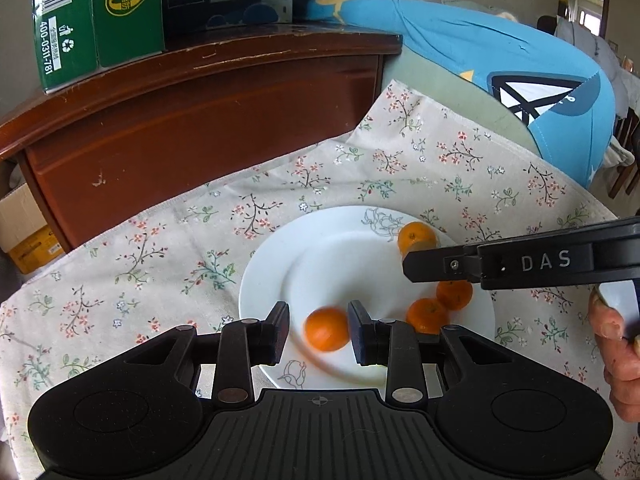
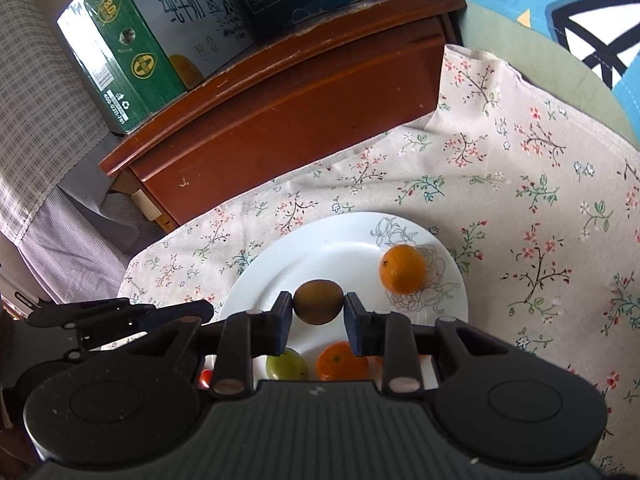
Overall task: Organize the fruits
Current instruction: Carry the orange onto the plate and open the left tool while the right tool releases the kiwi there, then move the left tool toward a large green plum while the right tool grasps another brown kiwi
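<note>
A white plate (image 1: 332,248) lies on a floral cloth. In the left wrist view my left gripper (image 1: 319,330) is open around a blurred orange (image 1: 327,329) that does not touch the fingers. Two more oranges (image 1: 426,314) sit at the plate's right, and another orange (image 1: 416,236) at its far rim. In the right wrist view my right gripper (image 2: 319,312) is shut on a brown kiwi (image 2: 319,301) above the plate (image 2: 340,252). An orange (image 2: 402,268) lies on the plate's right. A green fruit (image 2: 286,366) and another orange (image 2: 340,360) show below the fingers.
A dark wooden cabinet (image 1: 200,120) stands behind the cloth with green (image 1: 96,12) and blue cartons on top. A blue cushion (image 1: 520,80) lies at the back right. The right gripper's arm (image 1: 520,260) crosses the plate's right side. The floral cloth (image 2: 540,200) spreads right.
</note>
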`<control>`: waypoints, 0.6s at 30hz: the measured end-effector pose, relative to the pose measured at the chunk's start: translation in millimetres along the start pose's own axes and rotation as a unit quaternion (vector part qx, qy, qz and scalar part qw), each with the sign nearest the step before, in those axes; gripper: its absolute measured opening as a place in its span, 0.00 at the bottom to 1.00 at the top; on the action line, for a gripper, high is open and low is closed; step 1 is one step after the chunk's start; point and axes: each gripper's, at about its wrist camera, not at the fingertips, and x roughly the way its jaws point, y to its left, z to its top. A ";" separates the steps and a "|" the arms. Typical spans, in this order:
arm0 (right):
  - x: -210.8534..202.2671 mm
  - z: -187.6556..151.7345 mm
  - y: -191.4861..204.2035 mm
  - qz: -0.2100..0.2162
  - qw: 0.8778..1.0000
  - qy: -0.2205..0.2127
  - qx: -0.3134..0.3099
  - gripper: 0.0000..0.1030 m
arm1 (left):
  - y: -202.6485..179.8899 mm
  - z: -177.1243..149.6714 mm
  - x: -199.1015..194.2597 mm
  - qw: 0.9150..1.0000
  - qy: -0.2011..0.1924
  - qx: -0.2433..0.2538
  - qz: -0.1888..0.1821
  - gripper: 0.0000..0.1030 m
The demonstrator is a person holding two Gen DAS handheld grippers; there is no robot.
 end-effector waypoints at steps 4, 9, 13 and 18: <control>6.4 -1.4 -1.6 -0.003 1.000 0.007 0.004 0.31 | 1.1 -0.4 2.9 1.000 0.002 -0.005 0.003 0.30; 5.2 0.0 -2.2 -0.003 1.000 0.001 0.010 0.36 | 2.3 1.1 -0.9 1.000 0.001 -0.017 0.004 0.35; 0.0 1.6 0.2 0.001 1.000 -0.006 0.012 0.41 | 5.2 3.5 -7.8 0.999 -0.003 -0.028 0.036 0.56; -4.9 0.6 8.3 0.003 1.000 -0.011 -0.013 0.42 | 14.2 8.2 -17.3 0.998 0.002 -0.041 0.049 0.62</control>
